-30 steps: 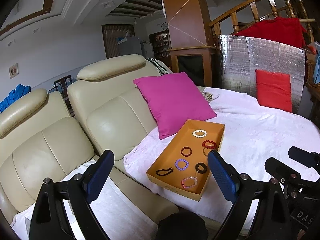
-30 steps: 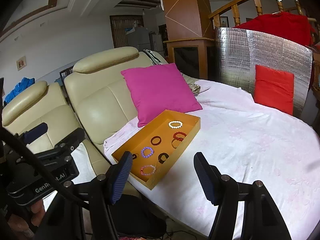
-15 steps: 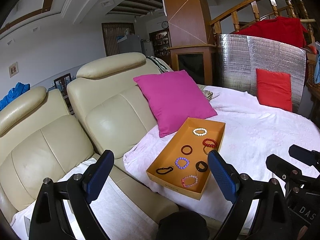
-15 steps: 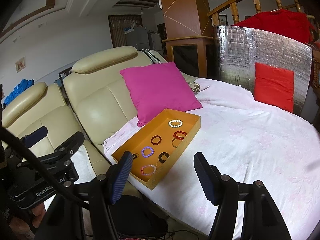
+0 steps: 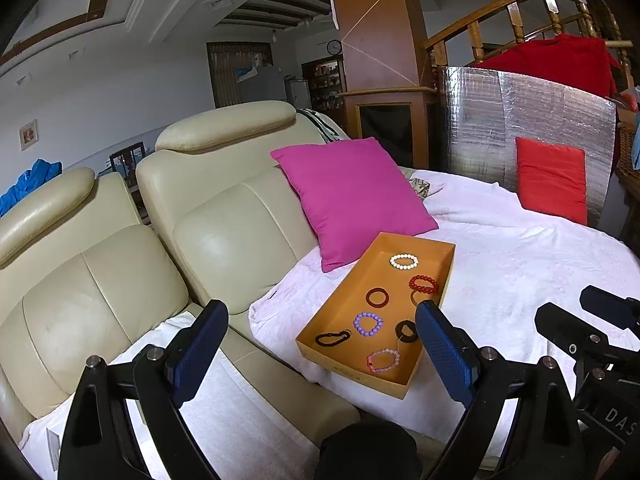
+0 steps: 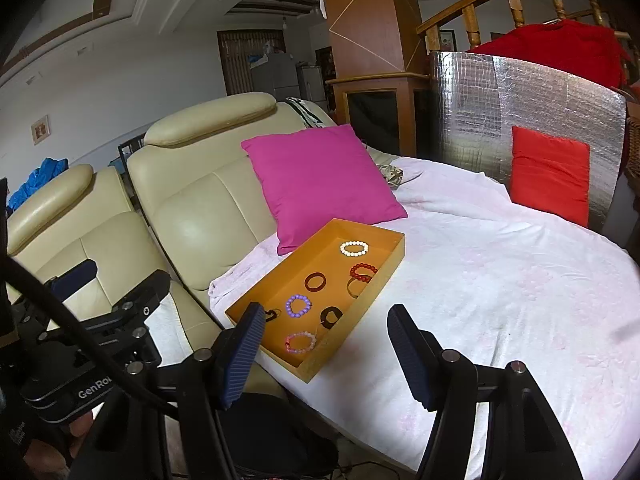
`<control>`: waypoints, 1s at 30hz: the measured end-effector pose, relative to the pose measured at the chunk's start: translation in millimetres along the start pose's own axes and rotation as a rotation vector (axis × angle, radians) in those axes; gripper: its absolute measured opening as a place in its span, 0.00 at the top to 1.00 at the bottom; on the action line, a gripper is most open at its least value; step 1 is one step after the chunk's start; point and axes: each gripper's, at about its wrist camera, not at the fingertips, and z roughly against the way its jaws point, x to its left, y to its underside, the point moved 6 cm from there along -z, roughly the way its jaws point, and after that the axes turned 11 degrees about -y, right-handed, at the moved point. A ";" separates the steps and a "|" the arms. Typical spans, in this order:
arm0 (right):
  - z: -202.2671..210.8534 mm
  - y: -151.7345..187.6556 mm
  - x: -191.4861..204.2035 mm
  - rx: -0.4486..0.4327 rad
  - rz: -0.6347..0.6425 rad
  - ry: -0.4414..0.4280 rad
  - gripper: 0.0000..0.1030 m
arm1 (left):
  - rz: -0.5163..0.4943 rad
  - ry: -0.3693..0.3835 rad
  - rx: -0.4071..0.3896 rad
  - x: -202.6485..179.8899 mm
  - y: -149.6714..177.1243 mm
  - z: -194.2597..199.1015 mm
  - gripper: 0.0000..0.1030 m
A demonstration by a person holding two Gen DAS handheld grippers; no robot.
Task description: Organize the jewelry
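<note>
We see one orange tray (image 5: 447, 270) on the white cover (image 5: 520, 264), near its edge toward the sofa, and we count eight pieces inside it. At the far end of the tray: one white bead bracelet (image 5: 404, 261). Just nearer than that, by the tray's right wall: one red bead bracelet (image 5: 424, 284), with one thin brown bangle (image 6: 355, 286) touching it on the near side, partly hidden by the wall in the left view. Mid-tray: one dark red ring bangle (image 5: 377, 297). Nearer again: one purple bead bracelet (image 5: 368, 323), with one black loop (image 5: 406, 331) to its right. At the tray's near end: one pink bead bracelet (image 5: 383, 361), and at the near-left corner one black cord band (image 5: 332, 338). None of the pieces is stacked apart from the bangle touching the red beads. Behind the tray's far-left corner we see one magenta cushion (image 5: 352, 196) leaning on the cream sofa (image 5: 224, 216), which shows two seat backs. Well beyond the tray, one red cushion (image 5: 551, 184) stands against a silver foil panel (image 5: 532, 120). Left gripper (image 5: 322, 346) has its fingers spread wide, holding nothing, short of the tray's near end. Right gripper (image 6: 325, 346) is likewise spread and empty, framing the tray's near corner.
</note>
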 end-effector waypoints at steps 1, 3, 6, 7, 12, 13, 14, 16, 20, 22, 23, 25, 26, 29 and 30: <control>0.0 -0.1 0.1 0.000 0.000 0.000 0.34 | 0.000 0.001 0.002 -0.2 0.0 -0.6 0.08; 0.0 -0.2 0.1 -0.001 -0.002 0.001 0.34 | 0.000 0.001 0.004 -0.1 0.7 -1.4 0.08; -0.6 -1.0 0.6 -0.002 -0.002 0.000 0.34 | 0.000 0.001 0.007 -0.4 1.5 -2.2 0.08; -1.2 -1.5 1.1 -0.003 -0.003 0.000 0.34 | 0.001 0.000 0.008 -0.5 1.9 -2.5 0.08; -3.9 -3.1 2.8 -0.001 0.000 0.000 0.34 | 0.007 0.002 0.014 1.4 2.6 -4.7 0.08; -4.5 -3.8 3.6 -0.002 0.003 0.002 0.34 | 0.010 0.001 0.016 2.1 2.8 -5.4 0.08; -4.9 -3.6 4.8 -0.002 0.005 0.005 0.34 | 0.012 0.000 0.017 3.0 3.0 -6.4 0.08; -5.7 -3.7 5.0 0.000 0.006 0.006 0.34 | 0.016 0.000 0.019 4.5 3.7 -7.9 0.08; -8.5 -6.2 4.3 -0.002 -0.001 0.013 0.34 | 0.016 -0.002 0.025 6.4 4.8 -11.9 0.08; -10.1 -7.3 2.9 -0.002 -0.006 0.014 0.34 | 0.019 -0.004 0.026 8.1 5.0 -13.5 0.08; -11.5 -7.7 2.2 -0.001 -0.008 0.014 0.34 | 0.021 -0.005 0.028 8.5 5.0 -14.8 0.08; -15.1 -9.2 2.4 0.003 -0.008 0.014 0.34 | 0.025 -0.006 0.033 10.2 5.3 -18.2 0.08; -16.2 -10.0 2.2 0.004 -0.007 0.014 0.34 | 0.028 -0.010 0.036 11.1 5.6 -20.5 0.08; -22.4 -12.6 2.4 0.007 -0.004 0.014 0.34 | 0.030 -0.017 0.045 13.2 6.7 -26.3 0.08; -24.6 -13.4 2.5 0.009 -0.003 0.013 0.34 | 0.031 -0.020 0.047 13.8 6.9 -27.9 0.08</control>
